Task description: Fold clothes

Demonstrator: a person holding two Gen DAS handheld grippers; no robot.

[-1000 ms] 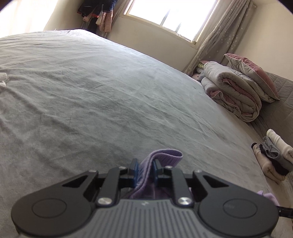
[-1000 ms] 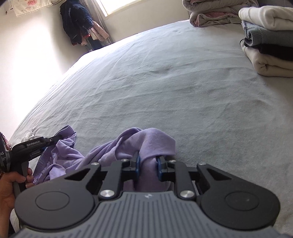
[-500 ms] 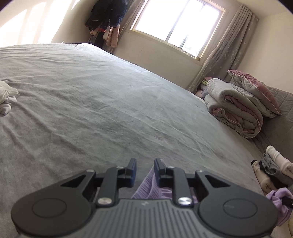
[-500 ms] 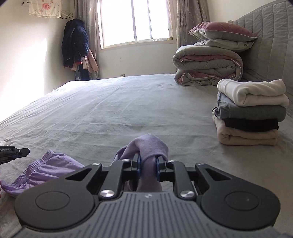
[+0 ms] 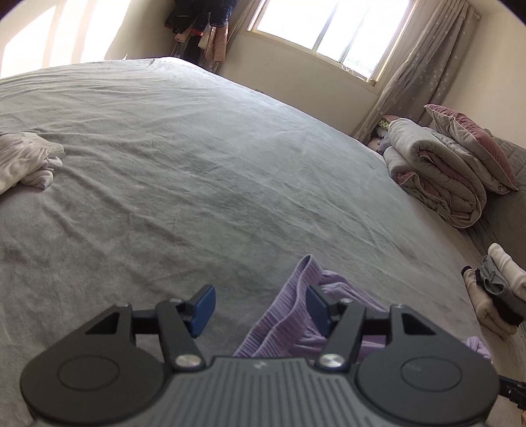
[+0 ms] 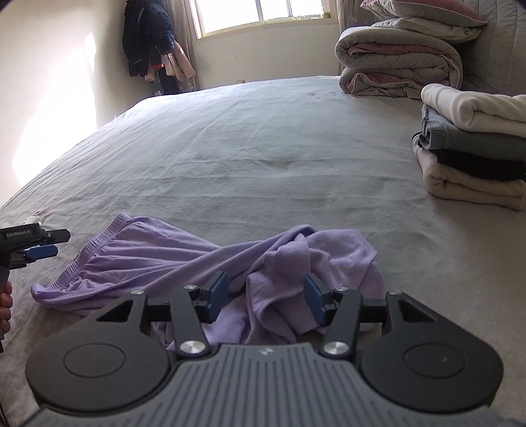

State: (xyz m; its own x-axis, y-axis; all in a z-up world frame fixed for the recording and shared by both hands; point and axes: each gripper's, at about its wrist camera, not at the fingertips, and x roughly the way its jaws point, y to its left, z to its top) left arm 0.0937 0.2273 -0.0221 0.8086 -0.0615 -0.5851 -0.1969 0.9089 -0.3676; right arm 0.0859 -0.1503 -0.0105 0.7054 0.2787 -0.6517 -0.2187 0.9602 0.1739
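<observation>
Both our grippers, left (image 5: 259,308) and right (image 6: 266,297), gape wide holding nothing, purple garment (image 6: 184,259) bunched unfolded, folded stack (image 6: 473,144) beside.

Bed (image 6: 263,157): covered by a grey sheet with light creases.
Window (image 5: 332,29): in the far wall, bright with daylight.
Curtain (image 5: 424,56): pale, hangs at the right side of the window.
Hanging coats (image 6: 148,36): dark and pink, in the corner beside the window.
Rolled duvet (image 6: 397,62): grey and pink, lies at the head of the bed.
Pillows (image 6: 424,13): stacked on top of the duvet.
</observation>
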